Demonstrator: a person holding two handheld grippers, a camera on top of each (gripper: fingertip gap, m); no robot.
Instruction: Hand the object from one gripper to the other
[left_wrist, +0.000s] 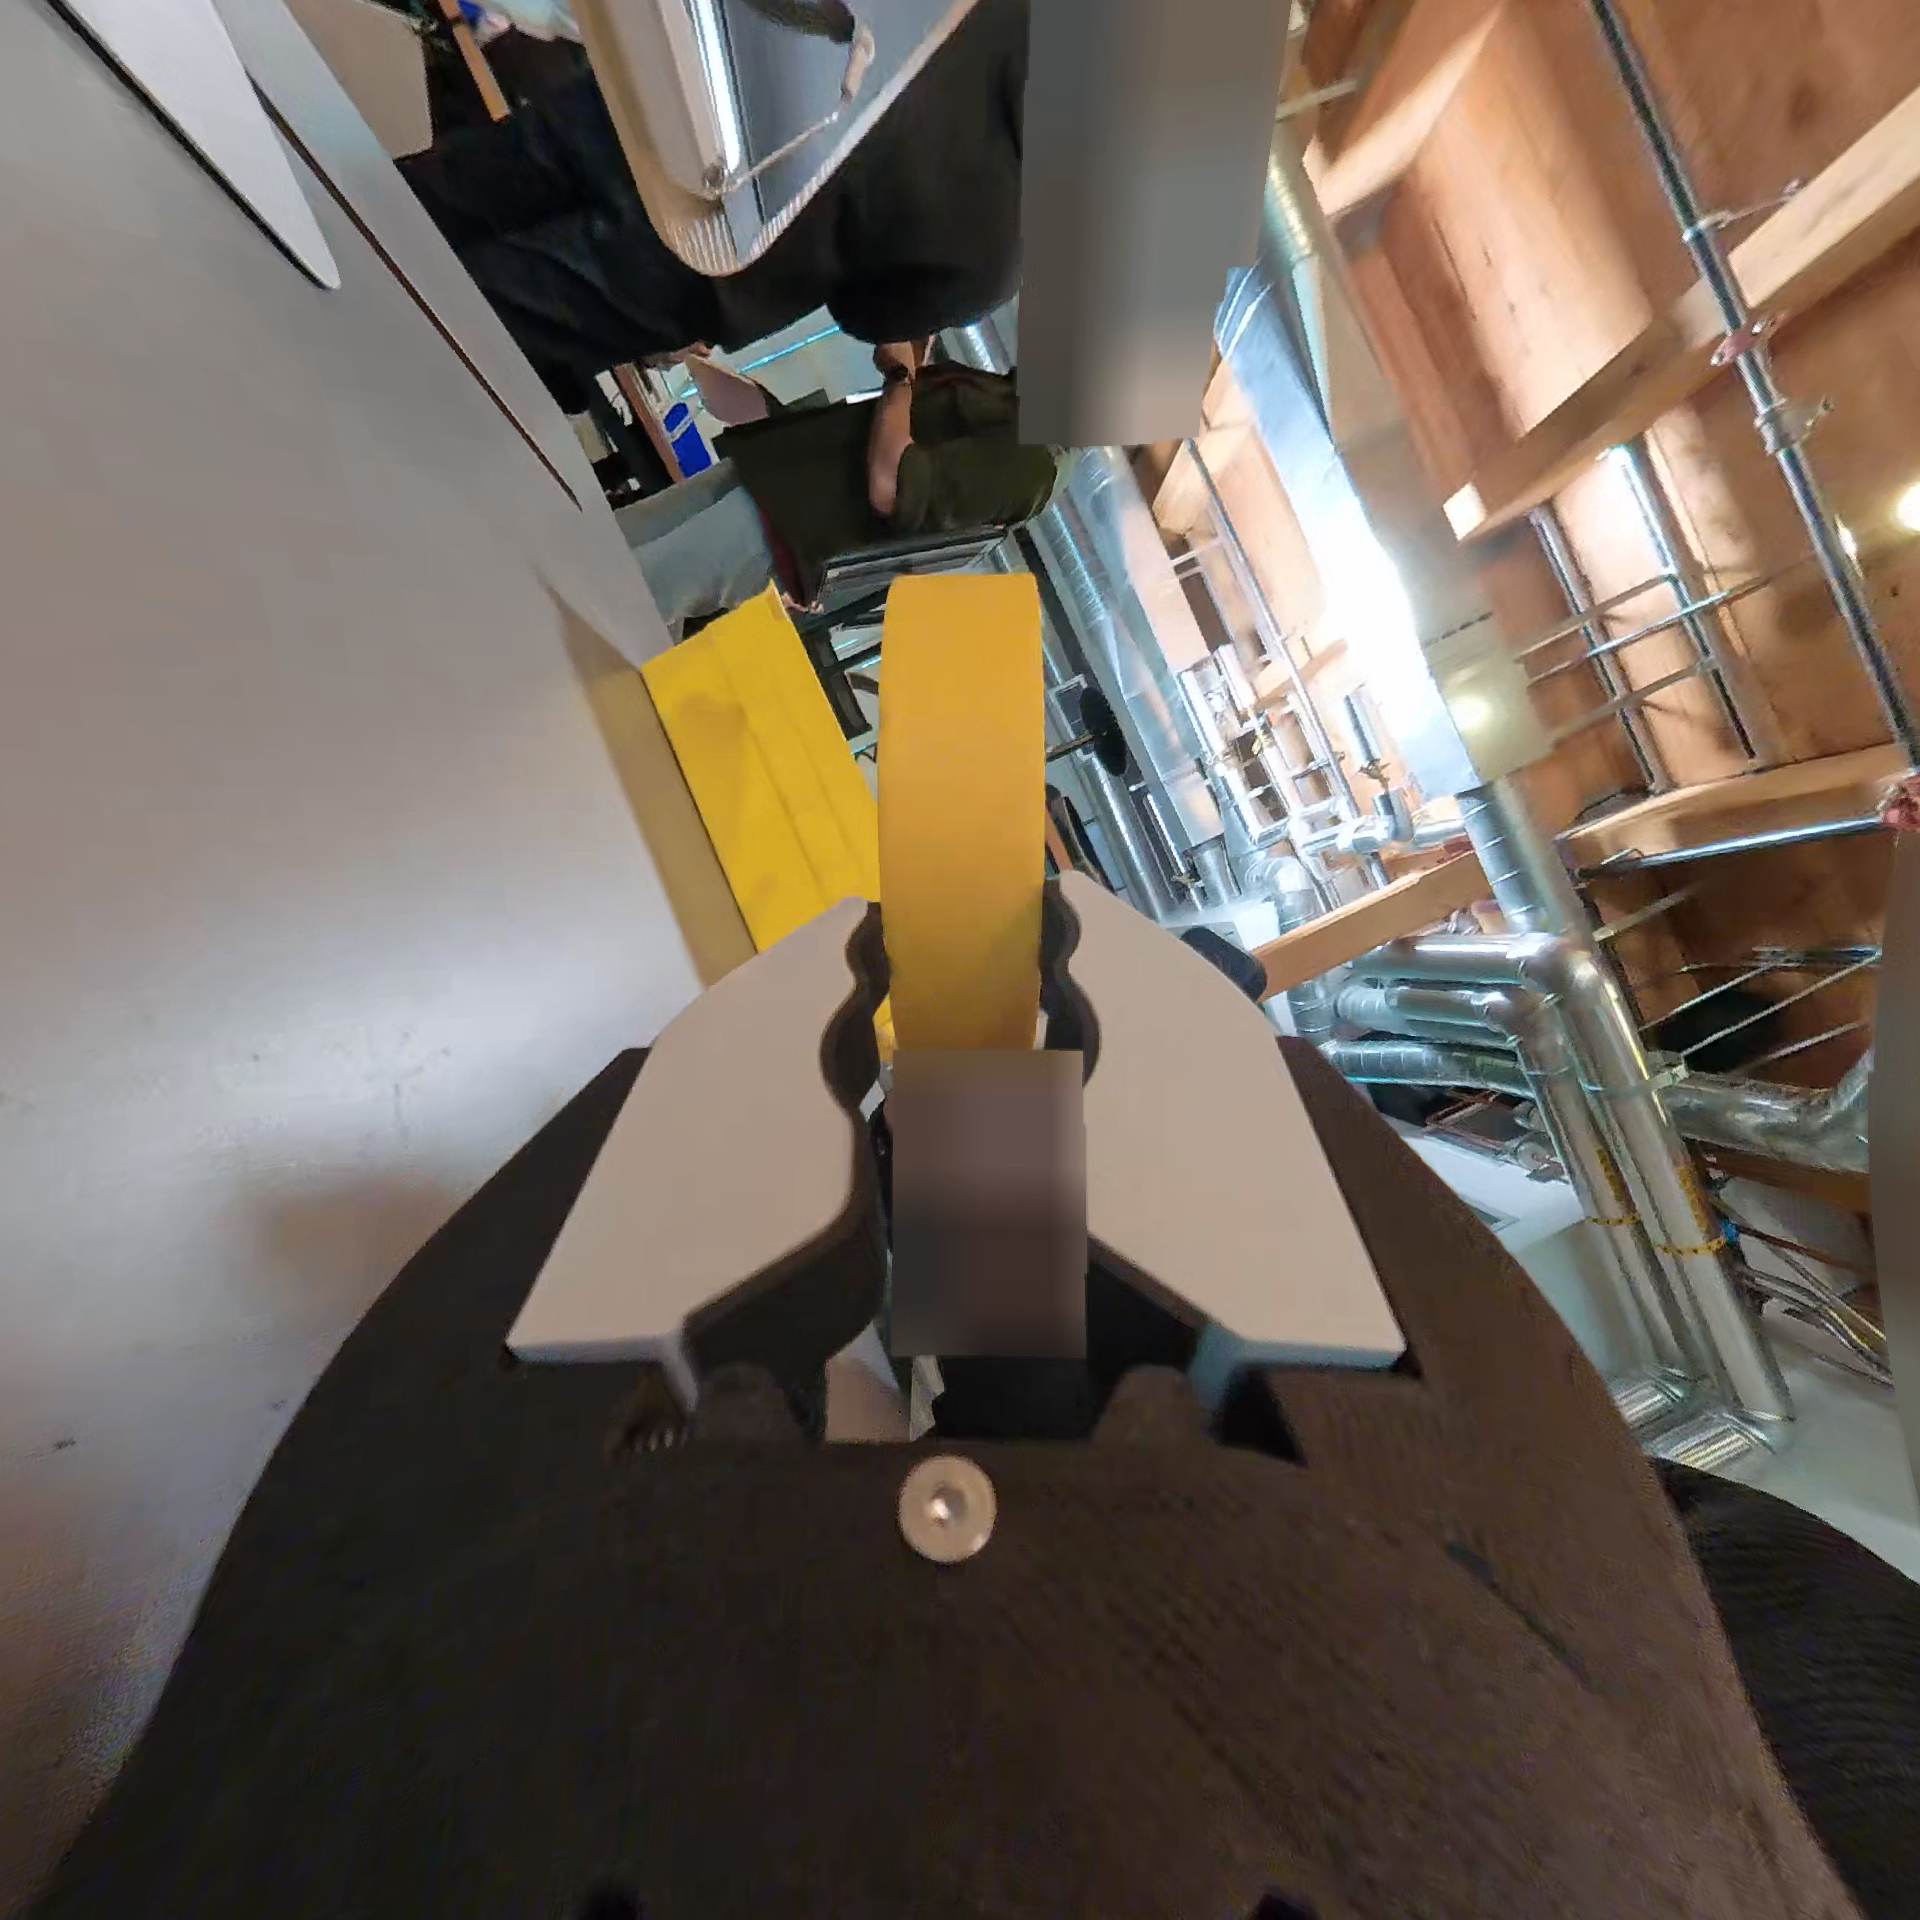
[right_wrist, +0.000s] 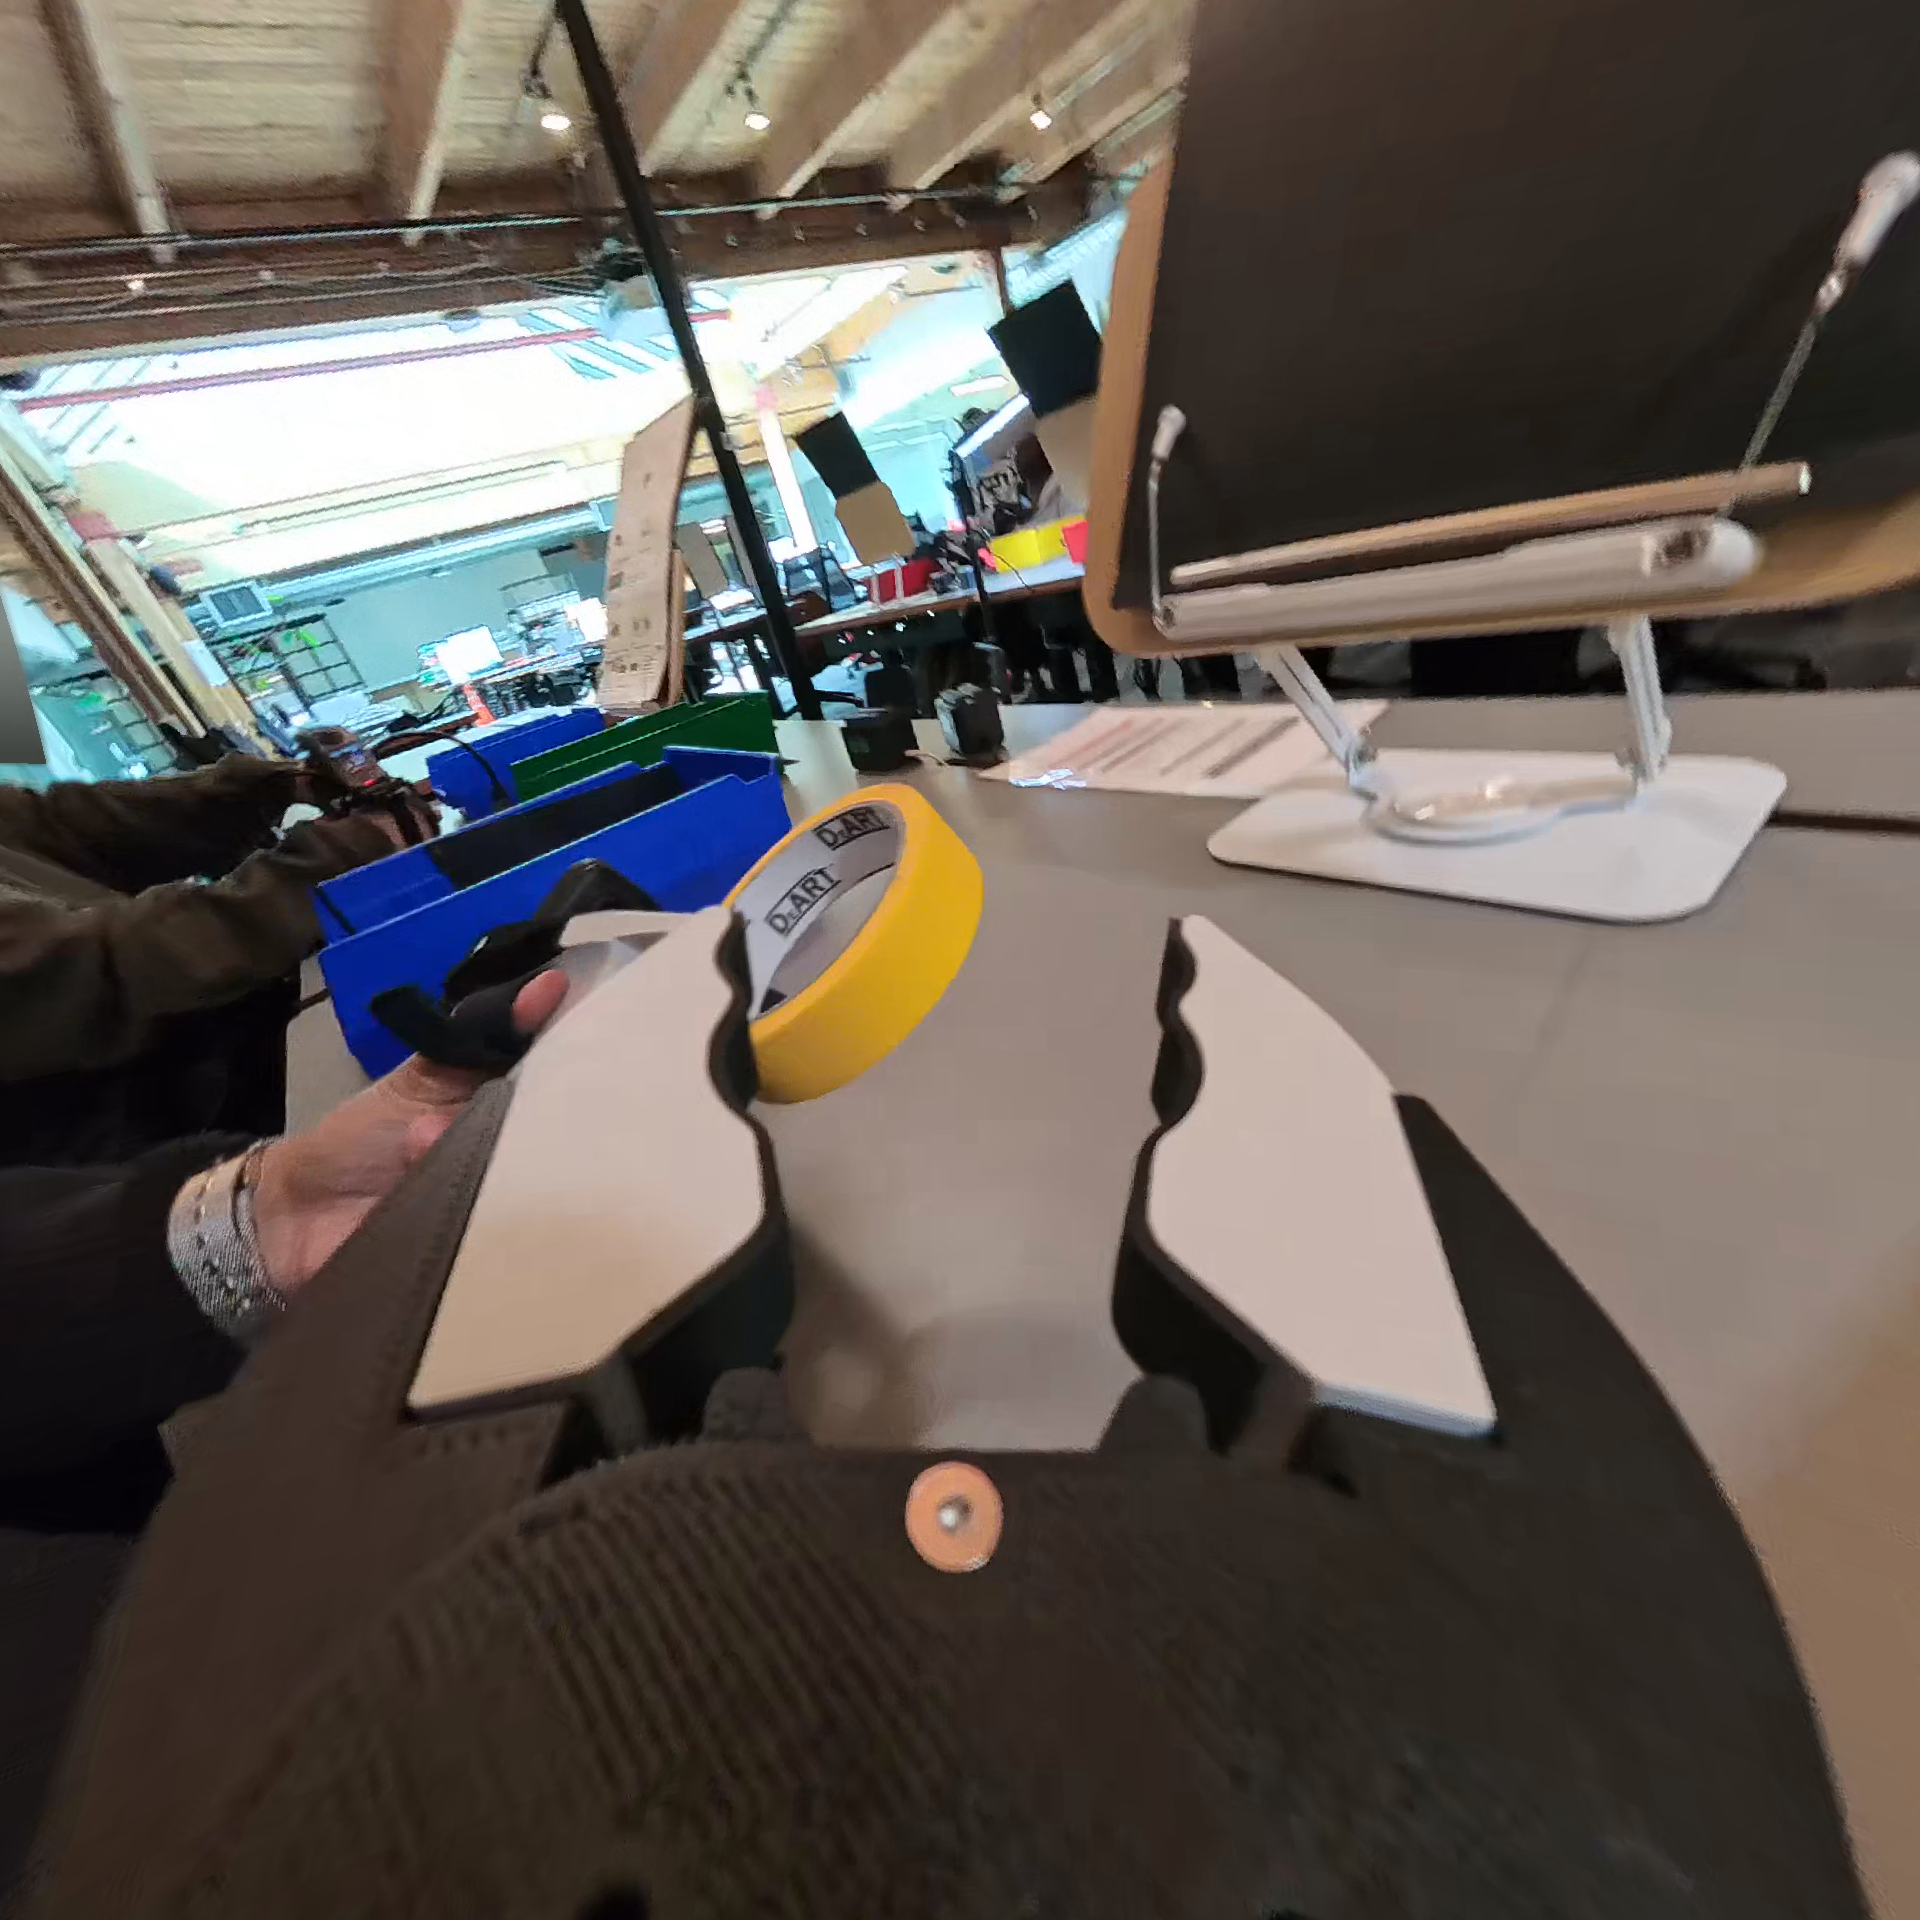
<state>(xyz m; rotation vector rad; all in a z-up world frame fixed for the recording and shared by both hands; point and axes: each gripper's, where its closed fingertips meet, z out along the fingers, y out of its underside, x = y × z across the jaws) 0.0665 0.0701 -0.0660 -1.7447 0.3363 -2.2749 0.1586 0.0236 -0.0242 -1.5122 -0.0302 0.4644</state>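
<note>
A roll of yellow tape (left_wrist: 958, 790) stands edge-on between the fingers of my left gripper (left_wrist: 961, 904), which is shut on its lower part. The left wrist view is tilted, so the grey table (left_wrist: 260, 831) runs up its left side. In the right wrist view the same tape roll (right_wrist: 883, 956) hangs a little above the table (right_wrist: 1351, 1091), just past my right gripper's left fingertip (right_wrist: 727, 935). A hand (right_wrist: 395, 1122) holds the left gripper there, mostly hidden behind that finger. My right gripper (right_wrist: 956, 935) is open and empty, its jaws wide apart beside the roll.
Blue bins (right_wrist: 582, 862) and a green bin (right_wrist: 665, 738) stand at the left of the table. A white stand (right_wrist: 1496, 831) holding a tablet is at the right, with papers (right_wrist: 1174, 743) beside it. A yellow bin (left_wrist: 758, 779) shows behind the tape.
</note>
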